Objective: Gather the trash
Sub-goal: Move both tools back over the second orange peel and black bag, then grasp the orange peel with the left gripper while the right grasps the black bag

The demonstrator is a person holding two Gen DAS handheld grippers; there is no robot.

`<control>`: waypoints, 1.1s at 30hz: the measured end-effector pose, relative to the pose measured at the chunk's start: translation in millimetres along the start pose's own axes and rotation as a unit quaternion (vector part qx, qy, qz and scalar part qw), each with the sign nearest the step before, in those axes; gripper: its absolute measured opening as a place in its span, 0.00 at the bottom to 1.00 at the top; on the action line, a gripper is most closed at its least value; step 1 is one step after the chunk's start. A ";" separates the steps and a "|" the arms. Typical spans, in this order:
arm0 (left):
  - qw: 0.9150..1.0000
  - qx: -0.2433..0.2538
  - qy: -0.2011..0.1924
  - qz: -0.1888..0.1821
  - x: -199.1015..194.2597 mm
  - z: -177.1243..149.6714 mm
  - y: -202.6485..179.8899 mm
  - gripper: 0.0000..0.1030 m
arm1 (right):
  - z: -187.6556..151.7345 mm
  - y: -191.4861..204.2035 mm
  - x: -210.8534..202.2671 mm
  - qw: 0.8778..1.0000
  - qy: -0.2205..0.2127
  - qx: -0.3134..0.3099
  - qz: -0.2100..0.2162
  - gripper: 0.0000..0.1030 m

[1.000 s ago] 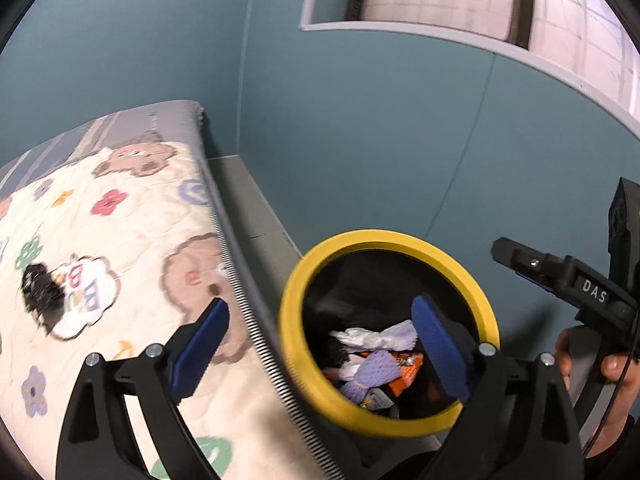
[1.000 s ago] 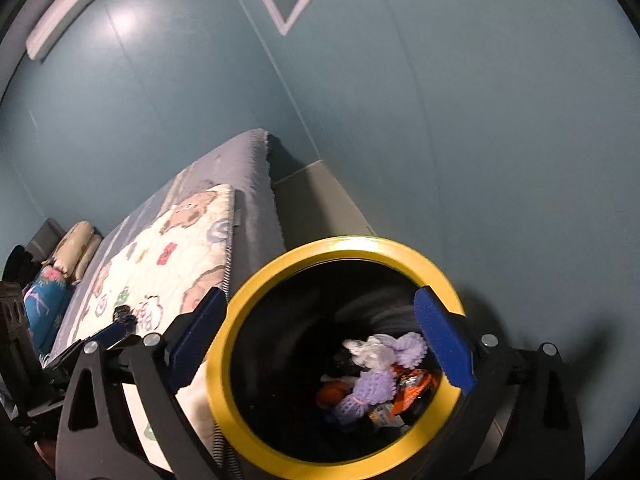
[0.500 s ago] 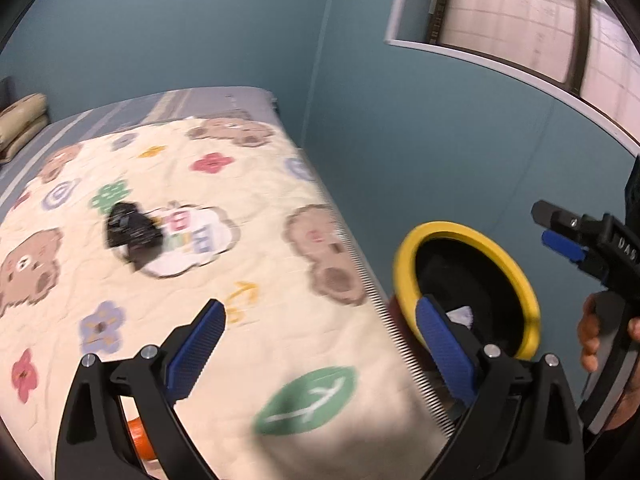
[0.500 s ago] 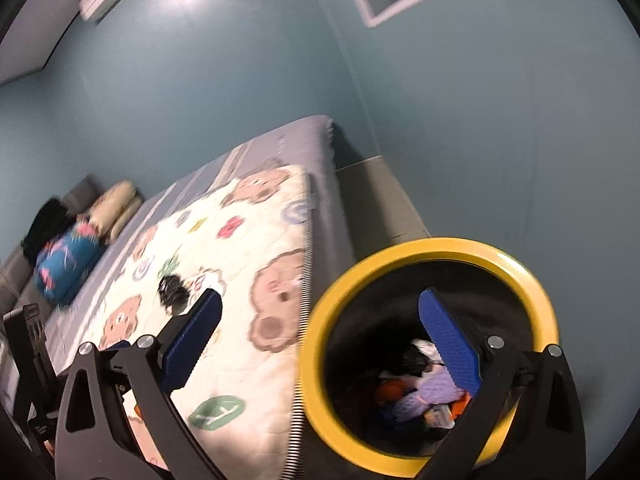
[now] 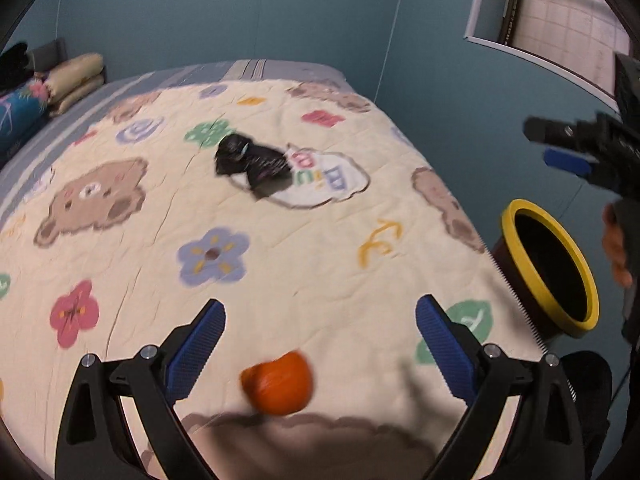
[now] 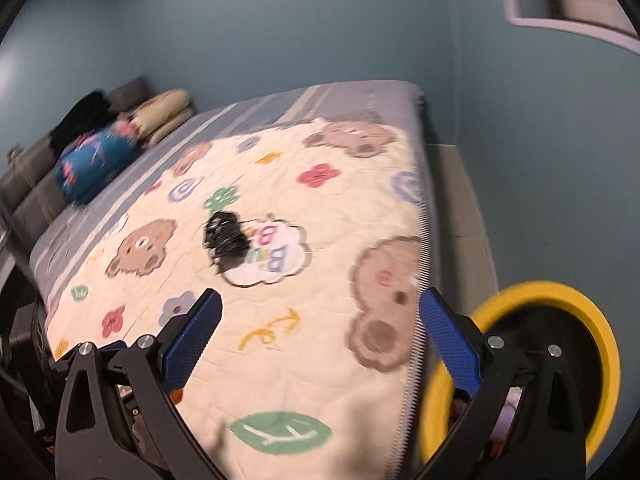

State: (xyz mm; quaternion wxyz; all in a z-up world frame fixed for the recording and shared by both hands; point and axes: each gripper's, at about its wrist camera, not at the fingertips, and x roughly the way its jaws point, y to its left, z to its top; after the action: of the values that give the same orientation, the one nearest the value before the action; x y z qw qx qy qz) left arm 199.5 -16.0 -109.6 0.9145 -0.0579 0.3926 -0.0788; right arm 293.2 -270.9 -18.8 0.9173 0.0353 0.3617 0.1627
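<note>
left gripper (image 5: 320, 344): jaws being held wide, empty, above orange scrap (image 5: 278, 384) | right gripper (image 6: 320, 336): being held wide, empty | yellow-rimmed bin (image 5: 548, 268) being kept beside quilt (image 5: 280, 248) edge

Bed quilt (image 5: 320, 264) w/ black wrapper (image 5: 250, 158), orange trash (image 5: 280, 384), pillows (image 5: 76, 76).

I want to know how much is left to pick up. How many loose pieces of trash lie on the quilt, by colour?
Orange: 1, the orange piece near the left gripper
Black: 1, the black crumpled piece mid-quilt
Total: 2
</note>
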 end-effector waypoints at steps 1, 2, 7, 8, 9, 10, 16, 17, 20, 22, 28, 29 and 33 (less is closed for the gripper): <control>1.000 -0.002 0.002 -0.003 0.0 -3.1 4.2 0.90 | 3.0 6.8 9.1 1.000 0.006 -0.009 0.006 0.92; 1.000 -0.003 0.004 -0.003 0.8 -6.9 10.5 0.90 | 5.8 11.9 17.5 1.000 0.012 -0.015 0.013 0.92; 1.000 -0.016 0.013 -0.004 5.6 -16.0 29.1 0.90 | 18.3 35.4 66.4 0.997 0.048 -0.037 0.048 0.92; 1.000 -0.017 0.015 -0.006 6.8 -17.4 31.9 0.90 | 20.5 42.1 76.8 0.996 0.056 -0.046 0.056 0.92; 1.000 -0.017 0.017 -0.007 7.9 -18.9 34.7 0.90 | 22.0 48.0 84.3 0.995 0.060 -0.053 0.059 0.92; 1.000 -0.017 0.018 -0.008 8.9 -20.0 36.3 0.90 | 23.6 54.5 94.0 0.994 0.065 -0.062 0.062 0.92; 0.999 -0.020 0.039 -0.017 23.4 -26.0 44.9 0.90 | 31.8 85.1 151.3 0.989 0.089 -0.102 0.067 0.92; 0.999 -0.022 0.042 -0.021 26.5 -26.6 46.1 0.90 | 33.1 89.7 161.8 0.988 0.092 -0.105 0.064 0.92; 0.998 -0.030 0.045 -0.026 34.4 -26.5 48.9 0.90 | 35.6 106.3 192.8 0.986 0.093 -0.126 0.056 0.92; 0.998 -0.030 0.047 -0.032 38.8 -26.0 49.4 0.90 | 38.0 117.1 214.1 0.984 0.103 -0.132 0.064 0.92; 0.997 -0.022 0.061 -0.039 51.3 -30.9 47.8 0.74 | 44.1 144.0 263.6 0.978 0.119 -0.165 0.042 0.92; 0.997 -0.022 0.061 -0.036 52.6 -32.4 47.7 0.68 | 44.6 145.1 269.0 0.978 0.118 -0.167 0.036 0.92; 0.997 -0.027 0.058 -0.047 53.8 -33.4 50.1 0.51 | 48.1 146.2 293.2 0.979 0.131 -0.151 0.045 0.91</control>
State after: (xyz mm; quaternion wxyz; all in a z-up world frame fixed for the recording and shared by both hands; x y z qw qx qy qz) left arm 216.7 21.5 -179.1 0.8836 -0.0960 0.4438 -0.1144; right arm 486.6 -35.2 -147.9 0.8481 -0.1094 0.4484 0.2601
